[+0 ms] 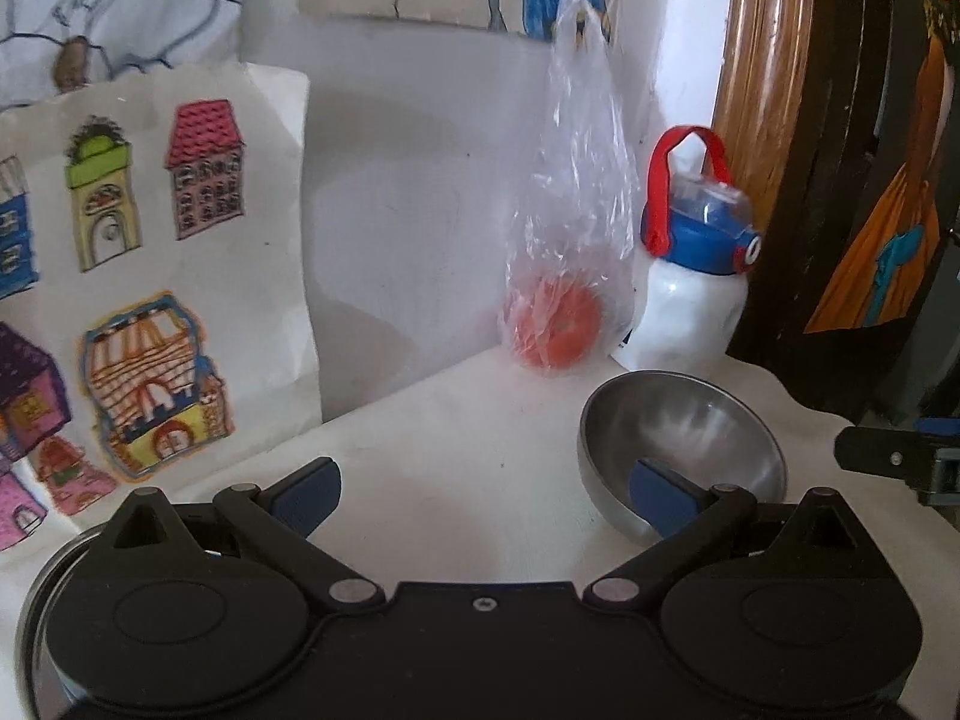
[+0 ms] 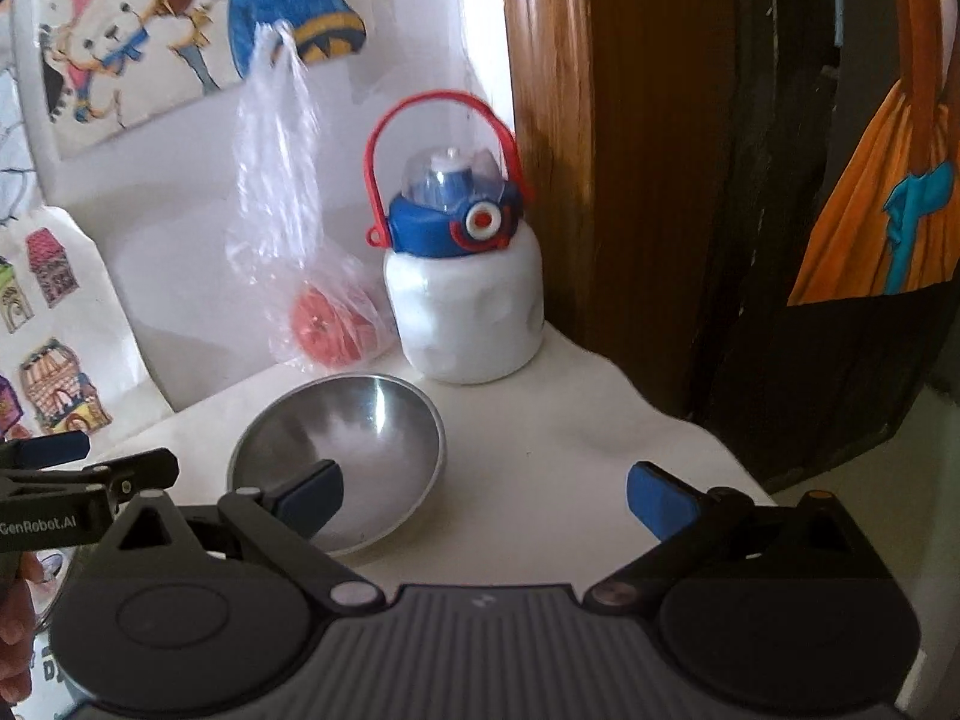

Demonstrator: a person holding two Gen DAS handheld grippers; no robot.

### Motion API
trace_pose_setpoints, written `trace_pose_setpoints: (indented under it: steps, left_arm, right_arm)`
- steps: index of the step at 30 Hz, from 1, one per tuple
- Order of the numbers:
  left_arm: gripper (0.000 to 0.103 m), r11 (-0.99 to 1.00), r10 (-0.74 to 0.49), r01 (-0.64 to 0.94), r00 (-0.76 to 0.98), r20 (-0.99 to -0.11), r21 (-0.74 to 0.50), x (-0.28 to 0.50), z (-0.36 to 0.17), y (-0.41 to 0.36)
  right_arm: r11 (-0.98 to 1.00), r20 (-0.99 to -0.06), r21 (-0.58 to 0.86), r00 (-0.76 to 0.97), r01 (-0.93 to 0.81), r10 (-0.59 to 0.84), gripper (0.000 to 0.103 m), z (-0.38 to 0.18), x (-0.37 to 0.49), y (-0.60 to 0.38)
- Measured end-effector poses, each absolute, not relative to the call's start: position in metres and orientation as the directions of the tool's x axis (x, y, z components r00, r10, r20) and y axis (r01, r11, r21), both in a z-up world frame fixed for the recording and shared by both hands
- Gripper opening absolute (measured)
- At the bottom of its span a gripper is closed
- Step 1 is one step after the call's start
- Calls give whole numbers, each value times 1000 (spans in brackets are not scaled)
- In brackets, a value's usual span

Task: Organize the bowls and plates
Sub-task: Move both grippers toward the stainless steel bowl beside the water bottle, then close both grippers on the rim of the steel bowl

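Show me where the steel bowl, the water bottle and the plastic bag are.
steel bowl (image 2: 360,420), right wrist view, on its inner wall.
water bottle (image 2: 465,312), right wrist view, on its white body.
plastic bag (image 1: 576,192), left wrist view, on its clear middle.

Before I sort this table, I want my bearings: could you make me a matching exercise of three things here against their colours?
Things:
1. bowl
2. bottle cap
3. round item in the plastic bag

Colours:
A. orange-red
B. shiny silver metal
C. blue with red handle

Pairs: 1-B, 2-C, 3-A
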State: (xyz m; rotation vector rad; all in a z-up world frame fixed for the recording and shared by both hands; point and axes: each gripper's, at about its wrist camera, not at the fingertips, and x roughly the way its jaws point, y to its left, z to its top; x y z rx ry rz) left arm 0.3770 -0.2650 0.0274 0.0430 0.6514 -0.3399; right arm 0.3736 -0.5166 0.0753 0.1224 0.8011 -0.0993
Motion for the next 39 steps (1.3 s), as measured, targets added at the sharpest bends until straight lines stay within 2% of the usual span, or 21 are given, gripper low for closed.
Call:
trace_pose_setpoints:
  steps: [6,16,22,26,30,32,34,39]
  left_arm:
    - [102,941,-307,328,715,-628,-87,397,14,-277]
    - [102,932,-345,326,676,-651,-156,416,-1,-286]
    - [99,930,-355,324,664,-658,-175,419,-5,-291]
    - [92,926,-369,321,648,-666,-201,421,-7,-293]
    - [80,921,-381,329,640,-667,-210,420,-7,-295]
    - [72,917,-389,335,633,-669,-217,420,-7,-297]
    - [55,910,-404,343,615,-677,-232,421,-8,-298]
    - [31,897,-436,349,589,-681,-273,420,-9,-300]
  right_arm:
    - [989,-752,59,658,139,-48,102,54,395,-512]
    - [988,-774,70,633,138,-33,92,42,407,-508]
    - [987,-783,80,622,141,-25,83,39,409,-509]
    - [986,-785,98,619,136,-8,68,38,410,-508]
    - [984,-784,117,621,131,10,59,38,409,-508]
    - [984,-785,126,620,127,21,51,38,408,-507]
    - [984,-784,135,620,118,33,44,38,408,-505]
    - [990,-784,113,620,87,35,27,41,407,-495]
